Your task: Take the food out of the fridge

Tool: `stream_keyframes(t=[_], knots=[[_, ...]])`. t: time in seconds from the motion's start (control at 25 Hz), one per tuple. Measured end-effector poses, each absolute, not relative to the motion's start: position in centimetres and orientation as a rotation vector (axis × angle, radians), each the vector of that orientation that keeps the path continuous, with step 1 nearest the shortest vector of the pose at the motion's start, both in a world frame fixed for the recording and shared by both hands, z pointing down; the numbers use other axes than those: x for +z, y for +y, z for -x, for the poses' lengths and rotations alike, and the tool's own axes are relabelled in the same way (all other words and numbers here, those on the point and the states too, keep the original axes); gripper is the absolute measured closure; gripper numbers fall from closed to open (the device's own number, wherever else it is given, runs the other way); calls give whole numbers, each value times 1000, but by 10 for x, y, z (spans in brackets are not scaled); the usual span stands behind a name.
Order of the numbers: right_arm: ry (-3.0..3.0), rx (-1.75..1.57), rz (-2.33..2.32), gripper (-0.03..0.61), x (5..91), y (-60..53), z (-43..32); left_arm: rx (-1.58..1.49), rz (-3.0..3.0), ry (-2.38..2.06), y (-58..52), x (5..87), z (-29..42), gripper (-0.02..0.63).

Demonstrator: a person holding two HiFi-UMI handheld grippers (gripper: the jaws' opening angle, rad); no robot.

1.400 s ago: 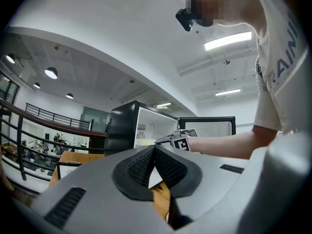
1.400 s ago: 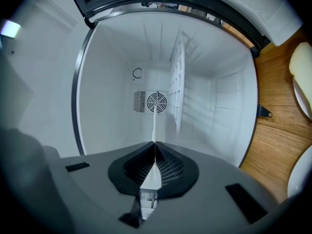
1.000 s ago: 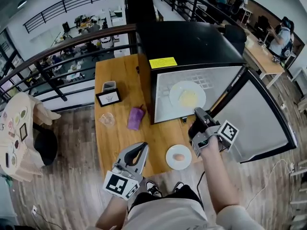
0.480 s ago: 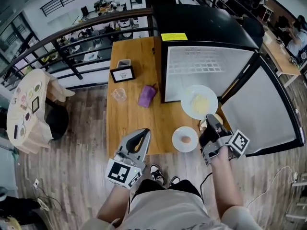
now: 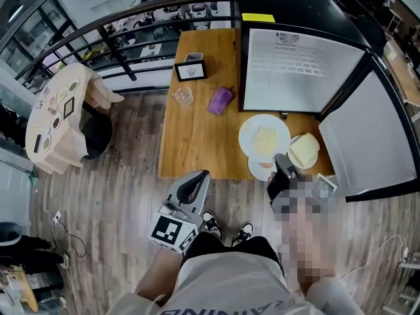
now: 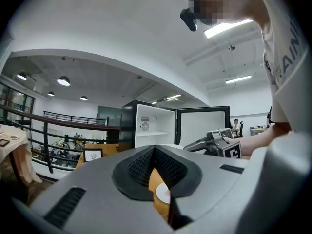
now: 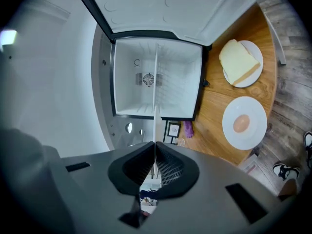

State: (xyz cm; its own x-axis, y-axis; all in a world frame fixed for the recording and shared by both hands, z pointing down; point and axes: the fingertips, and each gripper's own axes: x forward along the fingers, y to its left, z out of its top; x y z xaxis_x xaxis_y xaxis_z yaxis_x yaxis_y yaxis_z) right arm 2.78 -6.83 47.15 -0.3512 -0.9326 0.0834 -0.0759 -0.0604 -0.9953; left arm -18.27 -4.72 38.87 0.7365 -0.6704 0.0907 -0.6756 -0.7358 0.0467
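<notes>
A: State of the right claw (image 5: 279, 158)?
B: Pads pinched tight on the near rim of the big white plate (image 5: 250, 128). In the right gripper view the plate shows edge-on, a thin white line running straight out from between the pads.

A: Food on it?
B: Yes, pale yellow food (image 5: 265, 140) in the middle of the plate, just ahead of the claw tips. Can't tell what kind.

A: Plate versus fridge?
B: It's outside the fridge (image 5: 295, 67), over the tabletop (image 5: 197, 136), between the claw and the open fridge front. The door (image 5: 367, 133) stands swung open on the claw's right.

A: Is it resting on the tabletop?
B: Can't tell. Its near edge overlaps a smaller plate (image 7: 257, 133) carrying an egg (image 7: 241, 123), which sits just left of the claw tips.

A: Anything on the other side?
B: A bread plate (image 7: 258, 56) with a thick bread slice (image 7: 236, 62), just right of the claw, on the tabletop.

A: And the left claw (image 5: 202, 177)?
B: Pads together, nothing between them. It's at the tabletop's near edge, well left of the right claw. Far ahead of it, across the tabletop, are a purple object (image 5: 220, 100), a clear glass (image 5: 184, 96) and a picture frame (image 5: 190, 71).
</notes>
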Motion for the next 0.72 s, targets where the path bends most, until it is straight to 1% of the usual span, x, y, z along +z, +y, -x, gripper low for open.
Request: stream_keyframes(t=[0.4,0.72], knots=[[1467,-1584,1124,552,532,-66,40,110,-2870,-1073,-49,393,225,606],[1404,-1668,1186,552,599,-70,71,172,-2843,-1040,-55,414,254,606]])
